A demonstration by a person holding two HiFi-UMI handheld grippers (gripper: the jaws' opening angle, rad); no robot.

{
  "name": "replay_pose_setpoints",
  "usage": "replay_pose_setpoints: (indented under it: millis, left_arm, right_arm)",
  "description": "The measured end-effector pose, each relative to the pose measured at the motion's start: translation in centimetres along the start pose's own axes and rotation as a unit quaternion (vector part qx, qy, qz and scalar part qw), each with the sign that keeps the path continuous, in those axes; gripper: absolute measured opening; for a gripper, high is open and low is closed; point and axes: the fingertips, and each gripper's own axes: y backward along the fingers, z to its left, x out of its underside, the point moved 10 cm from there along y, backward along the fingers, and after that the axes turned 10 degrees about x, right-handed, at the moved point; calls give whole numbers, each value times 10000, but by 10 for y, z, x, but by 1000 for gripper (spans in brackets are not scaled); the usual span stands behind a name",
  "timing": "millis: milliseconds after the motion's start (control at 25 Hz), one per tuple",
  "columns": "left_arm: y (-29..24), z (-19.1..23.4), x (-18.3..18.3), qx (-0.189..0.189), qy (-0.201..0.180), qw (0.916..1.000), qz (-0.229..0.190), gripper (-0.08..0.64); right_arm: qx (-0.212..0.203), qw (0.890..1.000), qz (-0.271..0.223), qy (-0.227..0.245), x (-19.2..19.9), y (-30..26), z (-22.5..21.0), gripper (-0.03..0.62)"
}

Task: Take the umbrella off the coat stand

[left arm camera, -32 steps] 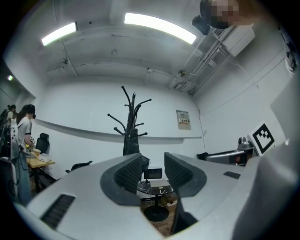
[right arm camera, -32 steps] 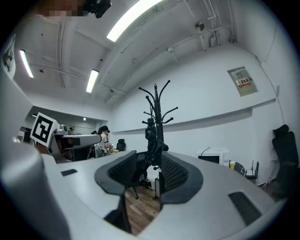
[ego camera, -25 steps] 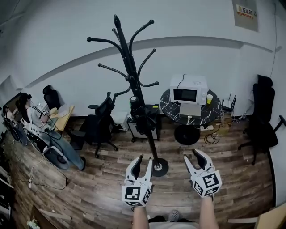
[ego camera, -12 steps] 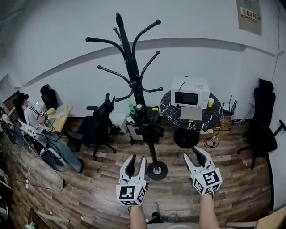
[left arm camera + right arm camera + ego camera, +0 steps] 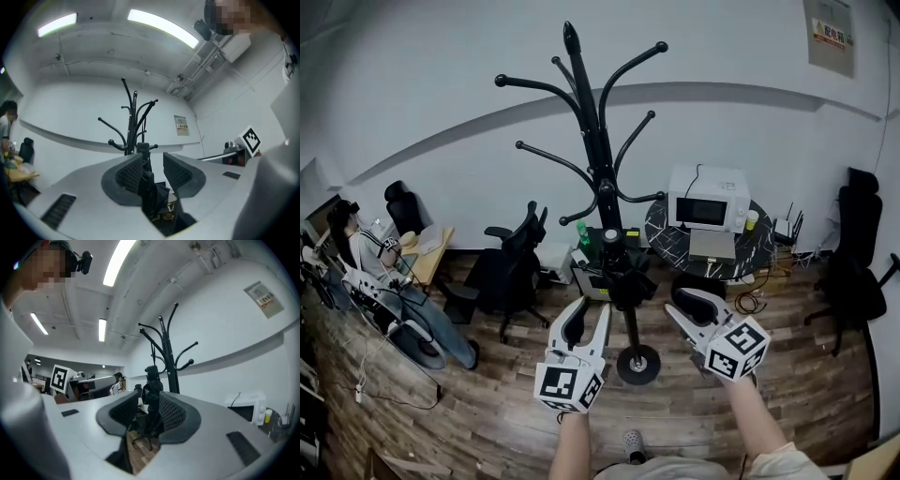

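Left gripper [image 5: 592, 309] and right gripper [image 5: 680, 307] have risen toward the coat stand [image 5: 598, 141], jaws narrowing yet apart, empty; centre the umbrella [image 5: 623, 277] between them before clamping.

- White wall [image 5: 441, 103], grey ledge [image 5: 750, 89] across it, notice [image 5: 830, 23] high at right.
- Wood-plank floor [image 5: 487, 403].
- Round dark table [image 5: 659, 230] against the wall, with white microwave [image 5: 706, 199] and yellow cup [image 5: 751, 219].
- Black chair [image 5: 511, 272] left of centre; second chair [image 5: 853, 253] far right.
- Seated person [image 5: 370, 258] by a desk [image 5: 431, 246] at left.
- Strip lights [image 5: 161, 27] on the ceiling.
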Motion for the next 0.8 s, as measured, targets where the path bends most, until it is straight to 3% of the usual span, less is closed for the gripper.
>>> replay_pose_setpoints:
  millis: [160,240,400,640,800]
  left_arm:
    - [-22,30,-21,479,27,9987,-150,141]
    - [-35,43,-32,613,-90,9980,-148,140]
    - [-65,52,-45,905,-518,9945,108,137]
    - [-100,75,-54,811,-661,9945,85,133]
    - [-115,77,-70,938,-716,9930,-26,130]
  right_arm:
    - [-662,9975,-144,-205,-32,-40,-2,121]
    - [-794,9967,-145,-114,-50,-59,-3,121]
    - [-820,9963,-215,113,-78,-84,-6,121]
    - [-672,9947,-362,689,-103,-118,-6,111]
    - [-679,9932,-486,814,-122,-130,-8,106]
